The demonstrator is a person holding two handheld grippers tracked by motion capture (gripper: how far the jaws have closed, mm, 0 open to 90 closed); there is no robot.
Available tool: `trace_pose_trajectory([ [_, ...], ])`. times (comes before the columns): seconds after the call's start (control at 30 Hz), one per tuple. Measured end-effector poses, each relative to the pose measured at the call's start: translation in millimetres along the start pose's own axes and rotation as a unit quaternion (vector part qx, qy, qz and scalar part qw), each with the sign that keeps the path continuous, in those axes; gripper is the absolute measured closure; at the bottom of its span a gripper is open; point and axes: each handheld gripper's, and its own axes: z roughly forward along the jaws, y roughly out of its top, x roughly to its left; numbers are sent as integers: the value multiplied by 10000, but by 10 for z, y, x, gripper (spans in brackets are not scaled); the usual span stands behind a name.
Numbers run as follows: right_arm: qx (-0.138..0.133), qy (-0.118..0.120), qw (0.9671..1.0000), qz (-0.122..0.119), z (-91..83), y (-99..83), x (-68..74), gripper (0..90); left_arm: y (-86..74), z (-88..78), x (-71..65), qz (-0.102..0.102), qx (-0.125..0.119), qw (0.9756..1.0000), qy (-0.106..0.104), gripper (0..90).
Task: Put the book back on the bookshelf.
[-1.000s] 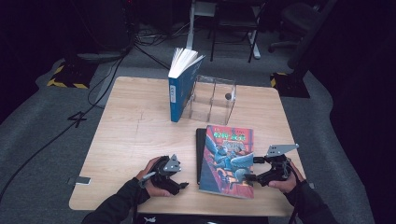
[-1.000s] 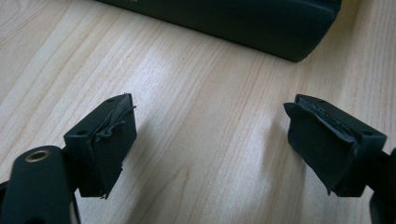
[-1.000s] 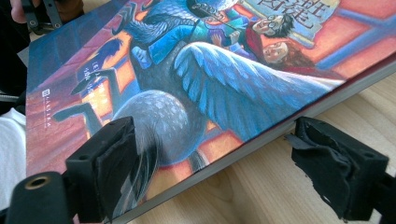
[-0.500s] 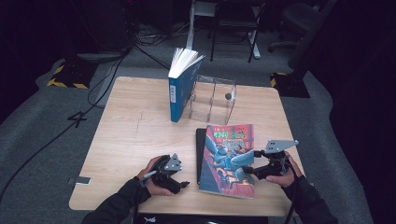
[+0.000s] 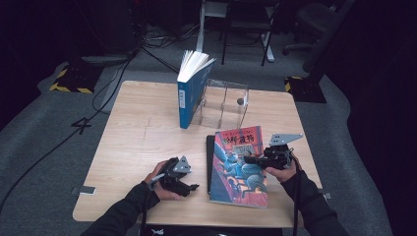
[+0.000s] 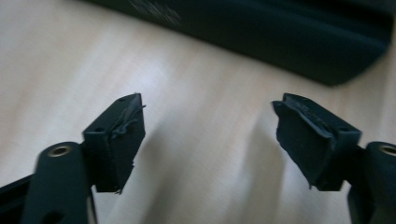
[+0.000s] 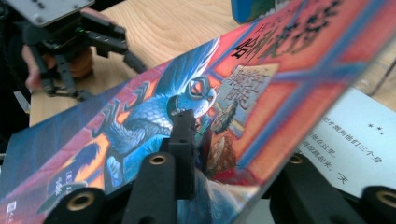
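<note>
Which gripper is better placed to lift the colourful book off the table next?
Right. The right gripper has just been closing and now pinches the front cover of the colourful book at its right edge, lifting it off the page. The left gripper stands open beside the dark spine.

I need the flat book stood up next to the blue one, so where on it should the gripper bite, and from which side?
On the colourful book, take the open right-hand edge, coming in low from the table's right; its dark spine lies to the left. The right gripper is already there: its jaws have just been closing, one pad on the front cover, which lifts off the printed page. Better to bite deeper, through the whole page block, so the book stays shut.
</note>
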Motion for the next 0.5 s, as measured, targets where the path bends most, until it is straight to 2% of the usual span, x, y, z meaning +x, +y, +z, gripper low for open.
trace_pose_trajectory([
  [0.03, -14, 6, 10000, -26, 13, 12, 3, 728, 47, -13, 44, 23, -69, 9999, 87, 298],
  [0.07, -14, 6, 10000, -26, 13, 12, 3, 728, 47, -13, 44, 23, -69, 9999, 87, 299],
  [0.13, -30, -36, 9999, -135, 64, 40, 25, 747, 106, -15, 158, -122, -186, 9997, 84, 301],
  [0.2, -15, -95, 9996, -282, 117, 69, 51, 755, 152, 17, 266, -255, -256, 9992, 176, 309],
  [0.27, -9, -167, 9988, -460, 170, 104, 92, 759, 227, 80, 368, -217, -234, 9990, 310, 335],
  [0.3, -9, -177, 9986, -497, 196, 118, 103, 760, 270, 122, 414, -199, -180, 9989, 383, 341],
  [0.37, -45, -169, 9984, -541, 227, 131, 113, 760, 318, 170, 479, -255, -272, 9983, 444, 356],
  [0.43, -71, -176, 9982, -574, 240, 134, 115, 760, 337, 192, 506, -223, -218, 9982, 509, 376],
  [0.5, -110, -164, 9981, -589, 251, 135, 115, 760, 363, 235, 596, -400, -309, 9977, 442, 376],
])
